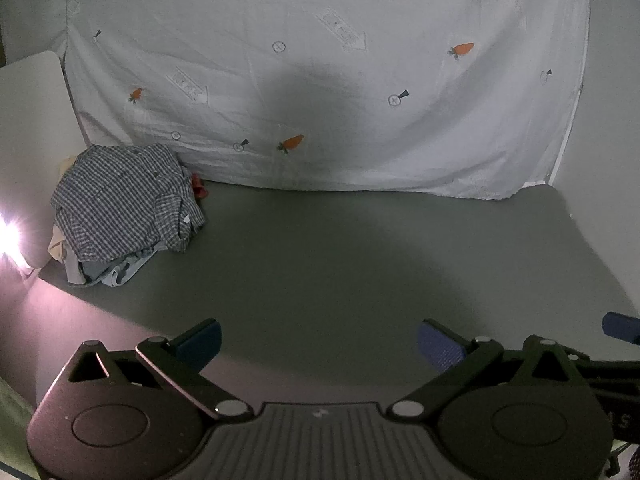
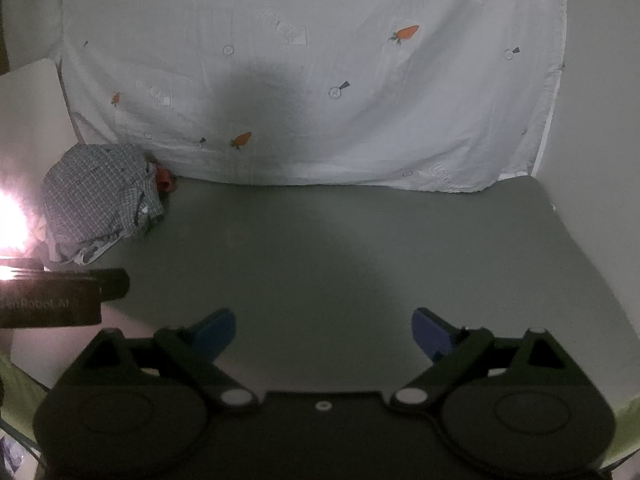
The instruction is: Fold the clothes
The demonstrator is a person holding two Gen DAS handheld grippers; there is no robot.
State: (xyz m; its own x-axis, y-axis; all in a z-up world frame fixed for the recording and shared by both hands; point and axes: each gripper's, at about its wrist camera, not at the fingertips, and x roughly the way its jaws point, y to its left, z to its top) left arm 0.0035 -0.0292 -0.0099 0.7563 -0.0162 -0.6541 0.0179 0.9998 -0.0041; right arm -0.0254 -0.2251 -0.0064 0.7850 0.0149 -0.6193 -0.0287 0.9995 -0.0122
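Both spread, empty: left hand-held gripper (image 1: pixel 318 346), right hand-held gripper (image 2: pixel 323 336). Reach far left; pinch checked shirt (image 1: pixel 124 196) atop pile, drag onto bare surface (image 1: pixel 360 260).

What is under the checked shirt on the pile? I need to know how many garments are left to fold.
Under the checked shirt, edges of pale grey-blue cloth, cream fabric and something red stick out. The shirt hides the rest, so the number of garments cannot be told.

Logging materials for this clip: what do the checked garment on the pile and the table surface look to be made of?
Checked garment: thin woven cloth, probably cotton, matte; it crumples in soft folds. Table surface: smooth grey matte sheet, possibly a mat or laminate; no texture or gloss shows.
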